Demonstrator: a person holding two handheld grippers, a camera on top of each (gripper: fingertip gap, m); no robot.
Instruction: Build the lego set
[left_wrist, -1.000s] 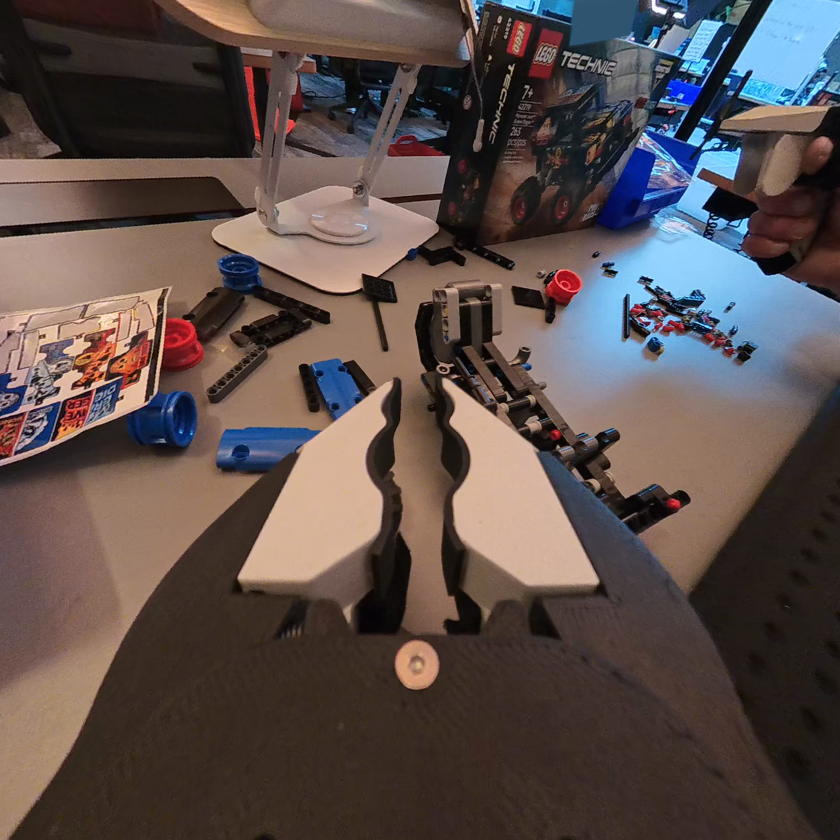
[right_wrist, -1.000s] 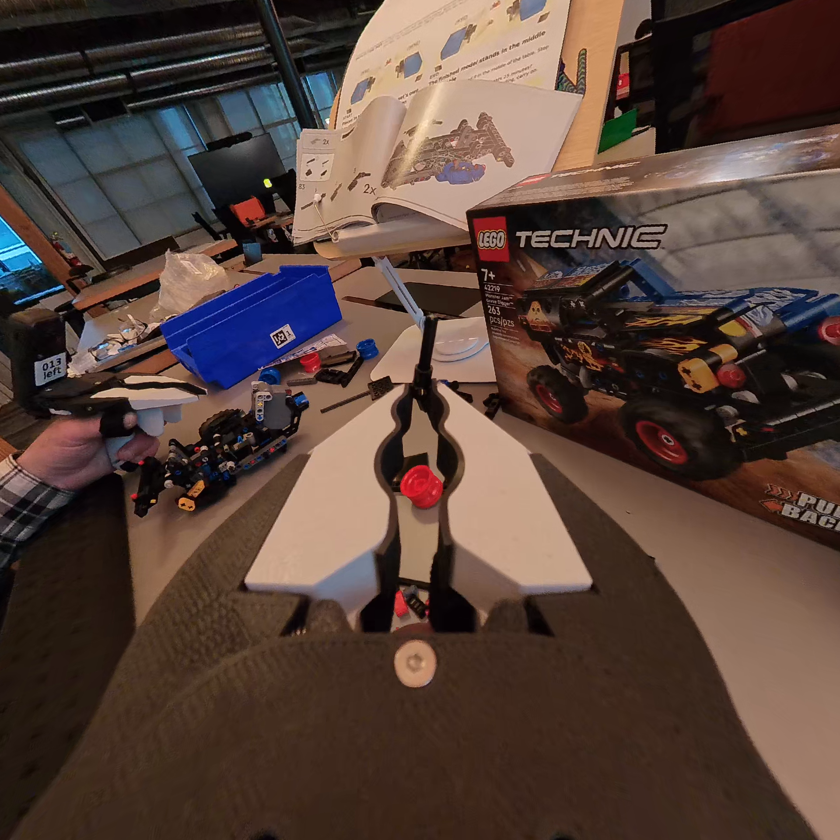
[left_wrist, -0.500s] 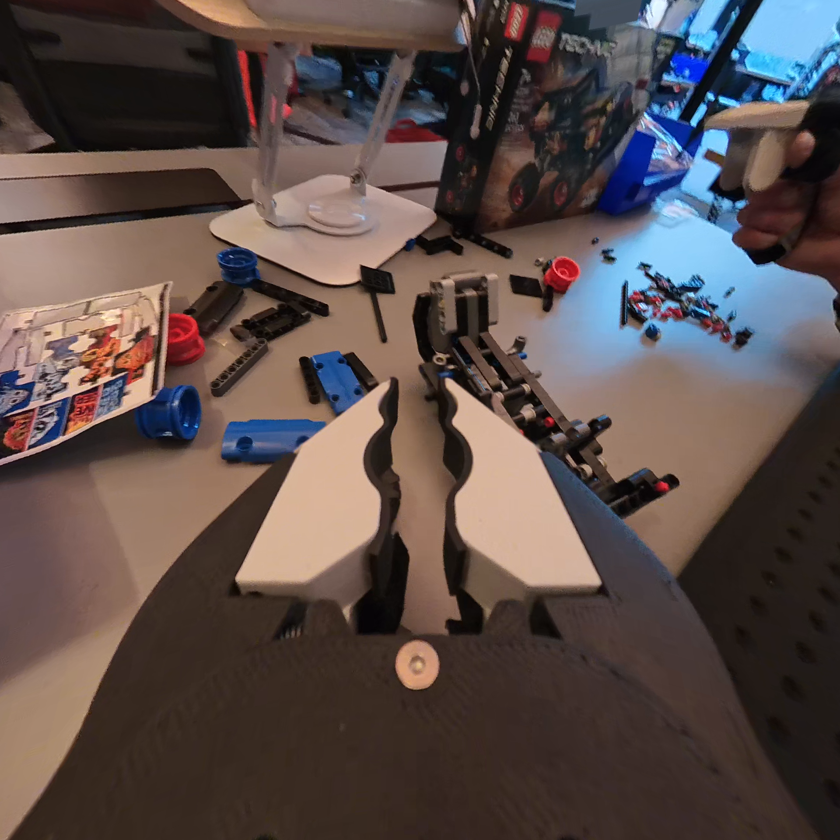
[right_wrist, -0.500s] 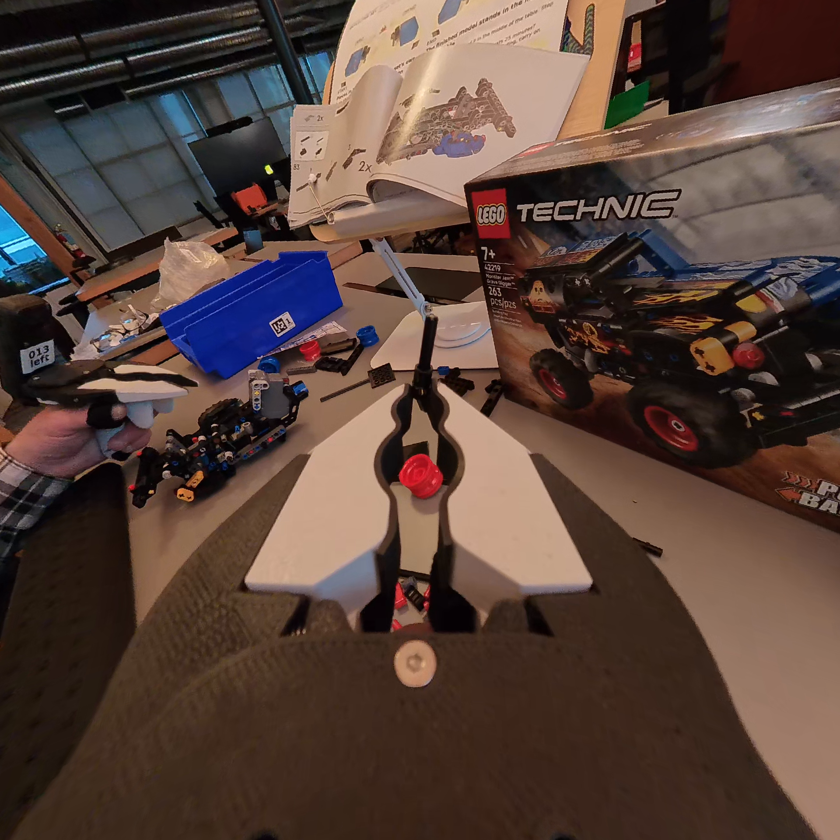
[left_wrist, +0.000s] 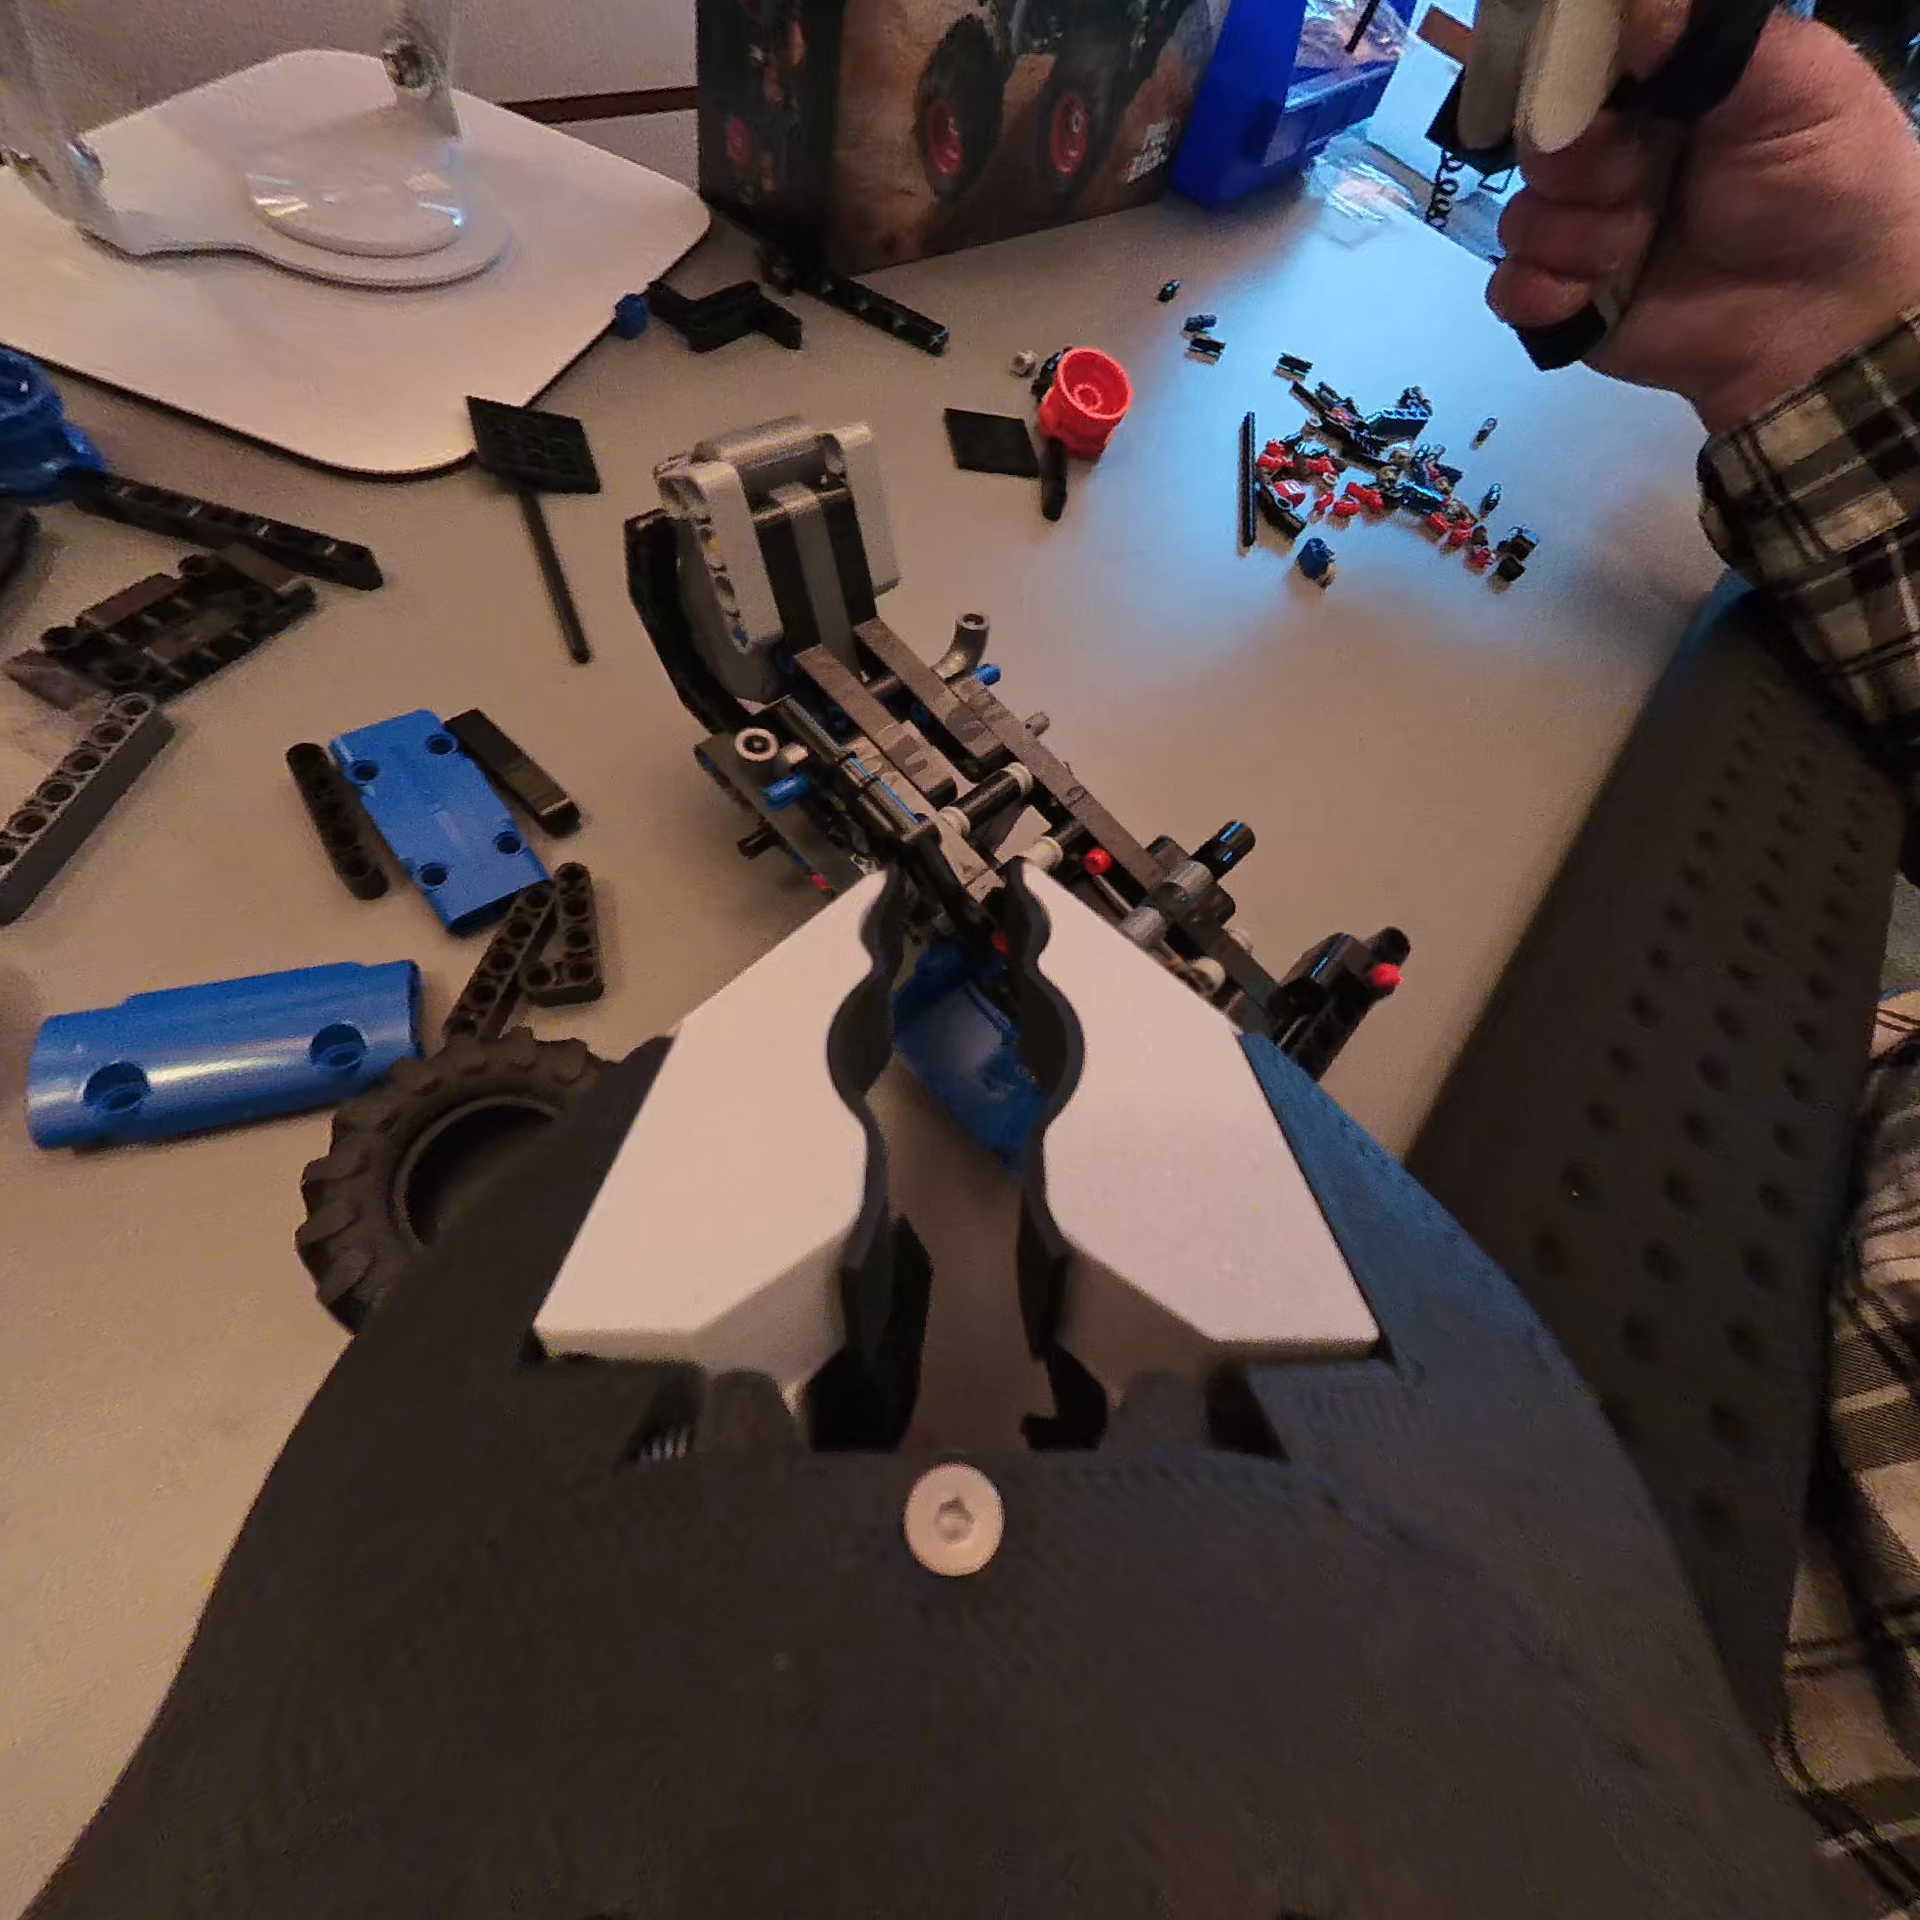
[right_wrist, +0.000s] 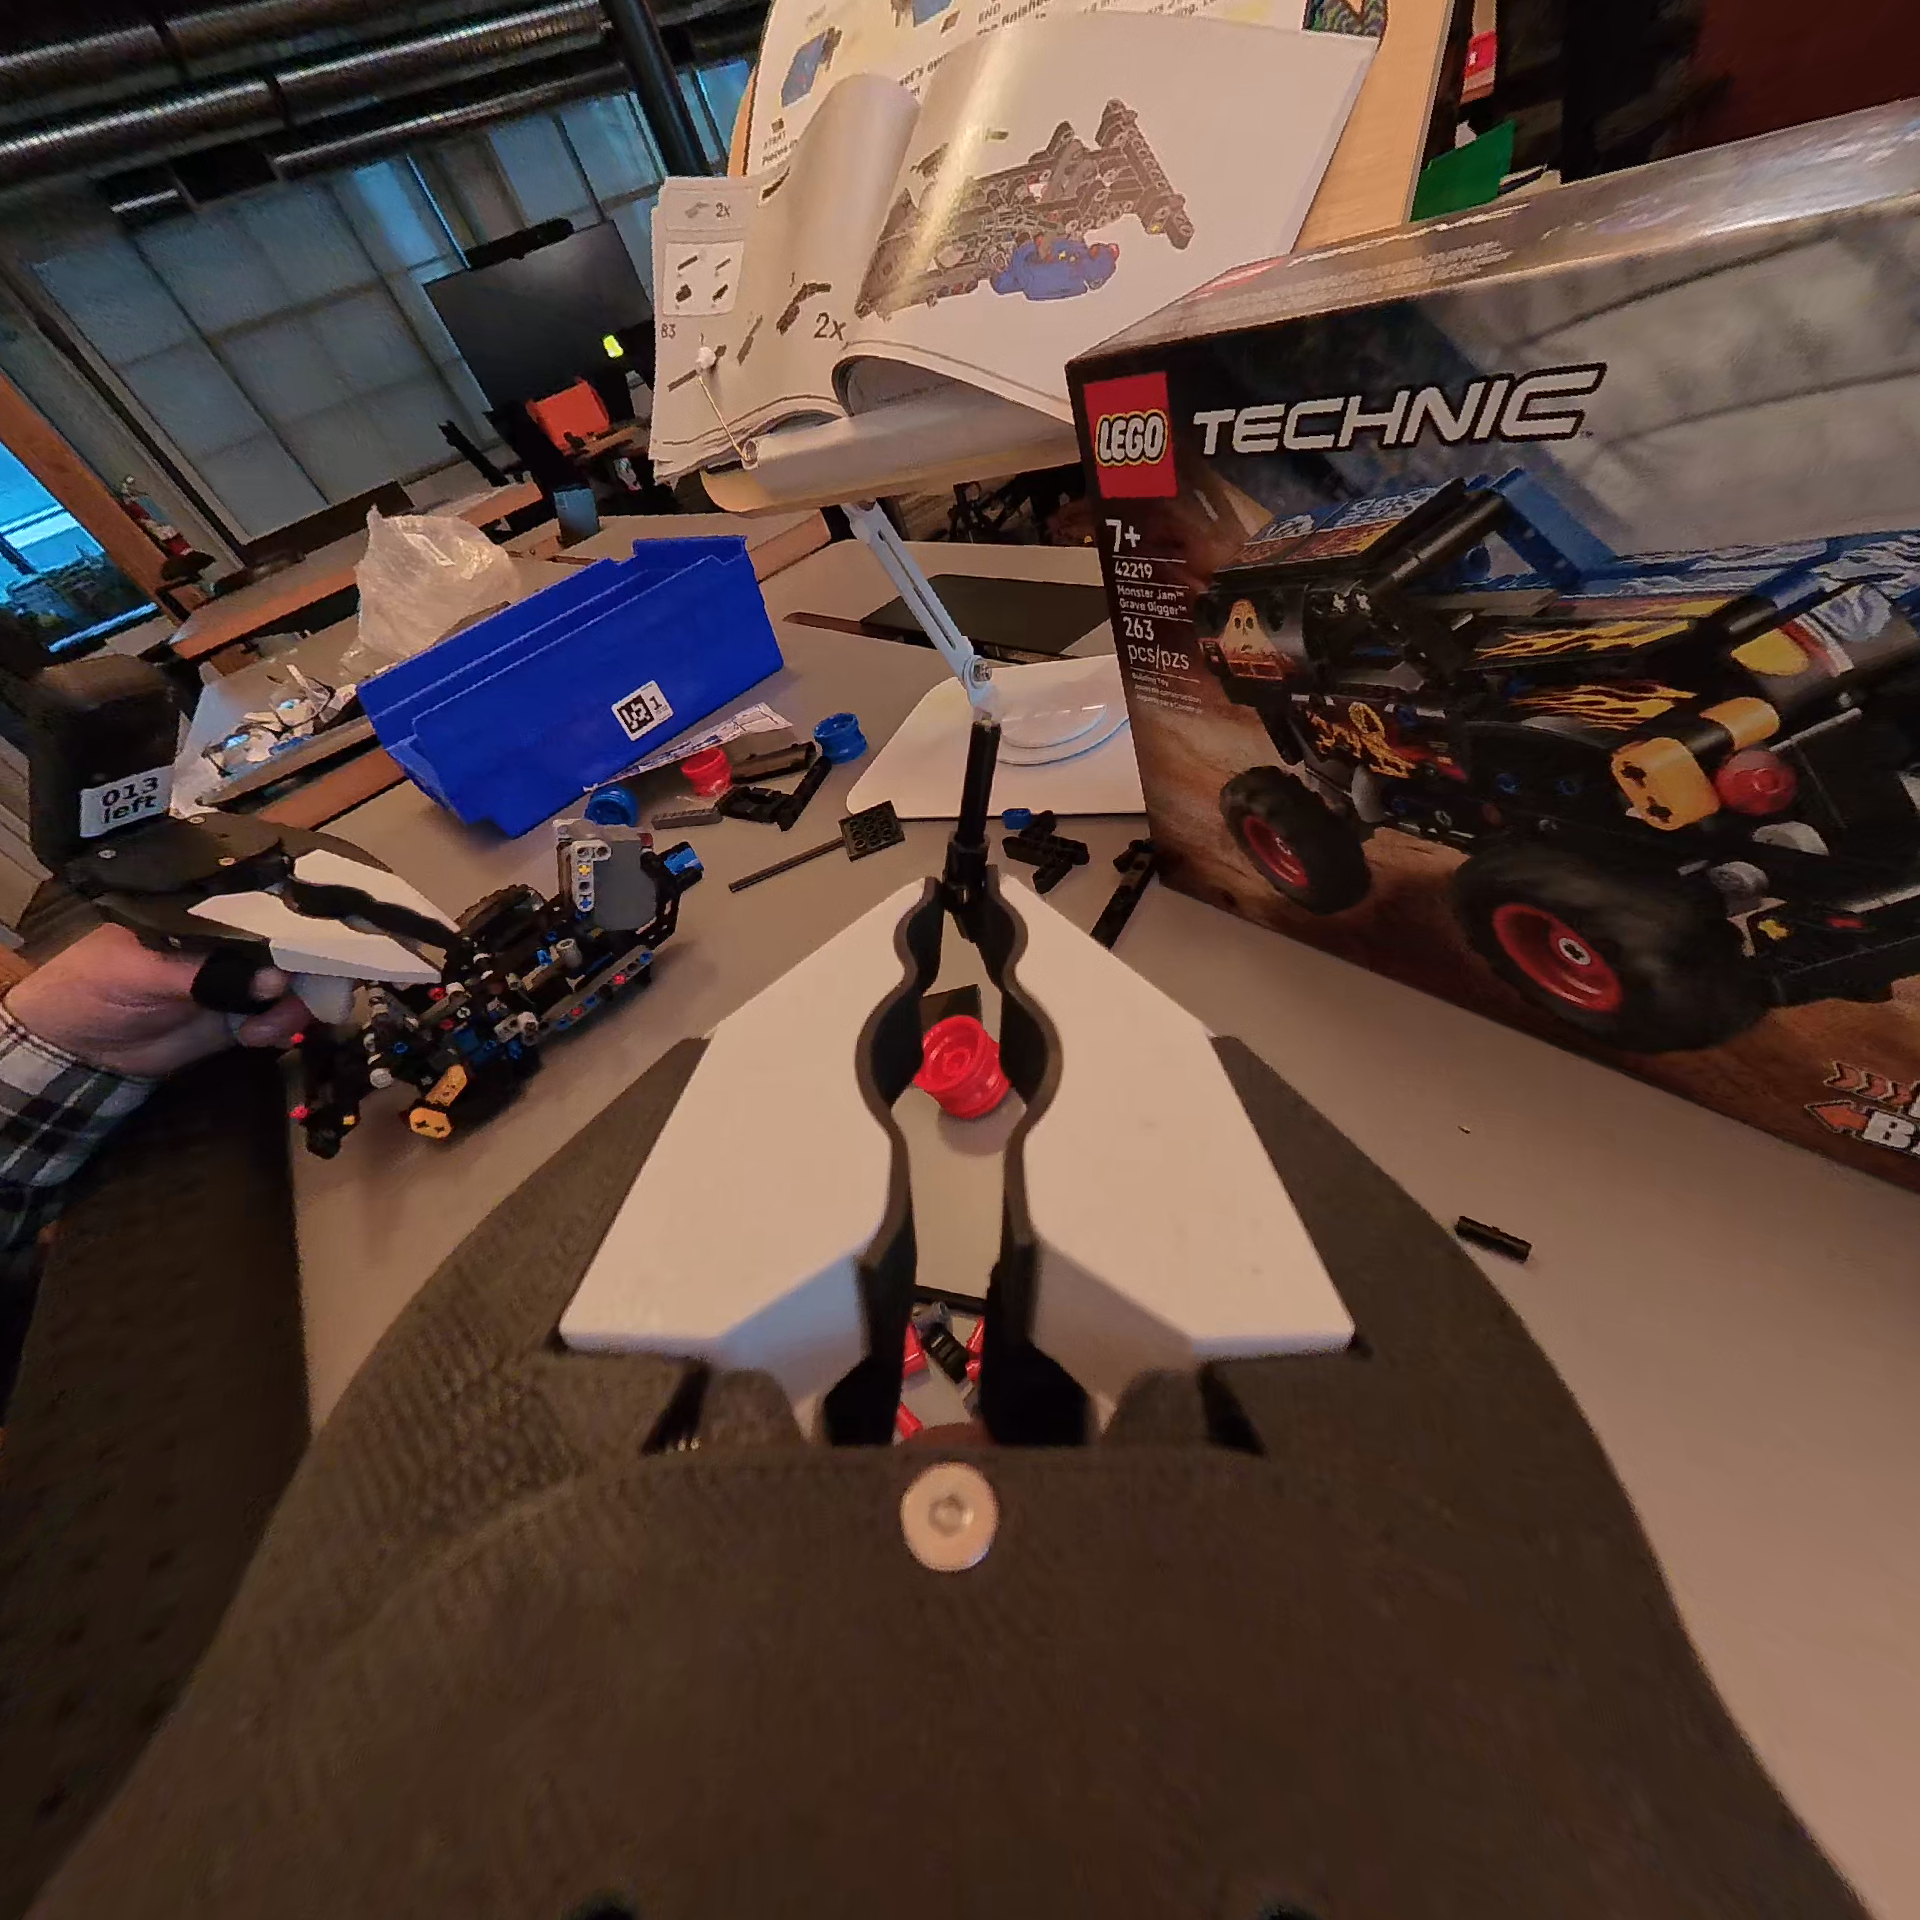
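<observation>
The half-built black and grey chassis (left_wrist: 883, 727) lies on the grey table (left_wrist: 1299, 727); it also shows in the right wrist view (right_wrist: 540, 966). My left gripper (left_wrist: 951, 883) is low over the chassis's near part, its jaws a little apart on either side of a black beam. It shows at the chassis in the right wrist view (right_wrist: 416, 935). My right gripper (right_wrist: 966, 894) is shut on a thin black axle piece (right_wrist: 975, 790) that sticks out past the tips. It is held in the air at the far right (left_wrist: 1538, 73). A red wheel hub (right_wrist: 961, 1065) lies on the table below its jaws.
Blue panels (left_wrist: 431, 816) (left_wrist: 223, 1049), black beams (left_wrist: 88, 790) and a black tyre (left_wrist: 436, 1153) lie left of the chassis. A red hub (left_wrist: 1086, 400) and a pile of small parts (left_wrist: 1382, 488) lie far right. The set's box (right_wrist: 1507, 644), booklet stand (left_wrist: 312, 260) and blue bin (right_wrist: 571, 696) stand behind. The tips of one gripper are about 35 centimetres away from the tips of the other. My right gripper is the nearer one to the red wheel hub (right_wrist: 961, 1065): about 12 centimetres, against 25 centimetres. It turns up in the left wrist view (left_wrist: 1110, 377) as well.
My left gripper has moved forward and down onto the chassis, and its tips now straddle a beam. The right gripper has kept hold of the black axle and shifted only a little.
</observation>
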